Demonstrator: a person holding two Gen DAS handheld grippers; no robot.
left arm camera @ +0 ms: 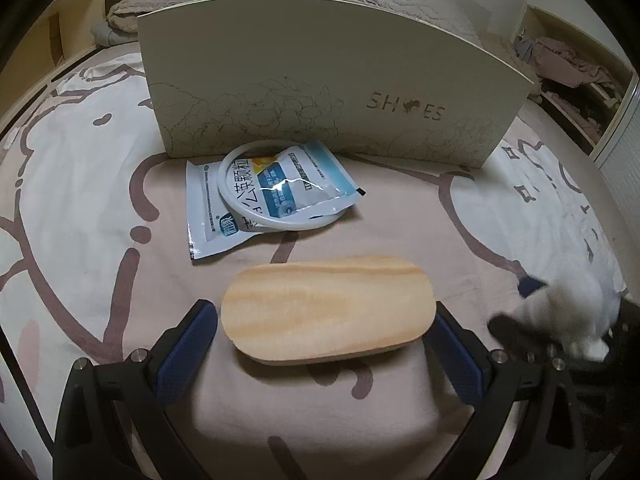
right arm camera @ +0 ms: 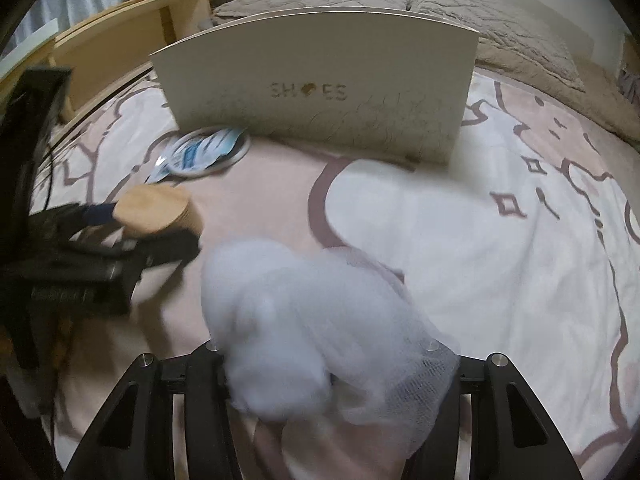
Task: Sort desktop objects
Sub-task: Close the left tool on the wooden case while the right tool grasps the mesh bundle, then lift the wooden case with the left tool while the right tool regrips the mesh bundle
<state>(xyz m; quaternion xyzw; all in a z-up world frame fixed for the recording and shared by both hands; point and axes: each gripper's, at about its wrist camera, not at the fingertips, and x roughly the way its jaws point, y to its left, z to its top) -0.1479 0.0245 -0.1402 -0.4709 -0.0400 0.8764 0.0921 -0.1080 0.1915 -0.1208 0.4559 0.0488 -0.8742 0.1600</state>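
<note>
An oval wooden block (left arm camera: 328,312) sits crosswise between the blue pads of my left gripper (left arm camera: 323,314), which is shut on its two ends just above the bedsheet. The same block (right arm camera: 160,210) shows at the left in the right wrist view. My right gripper (right arm camera: 332,364) is shut on a white puff of mesh fabric (right arm camera: 312,320) that hides its fingertips. That puff (left arm camera: 572,316) appears blurred at the right edge of the left wrist view. A blue-and-white packet (left arm camera: 256,196) lies with a white ring (left arm camera: 280,227) in front of a cream box marked SHOES (left arm camera: 320,80).
Everything rests on a bed with a pink-and-white patterned sheet (right arm camera: 500,280). The SHOES box (right arm camera: 320,92) stands upright across the middle. Beige pillows (right arm camera: 500,12) lie behind it and a wooden shelf (right arm camera: 120,40) runs along the left.
</note>
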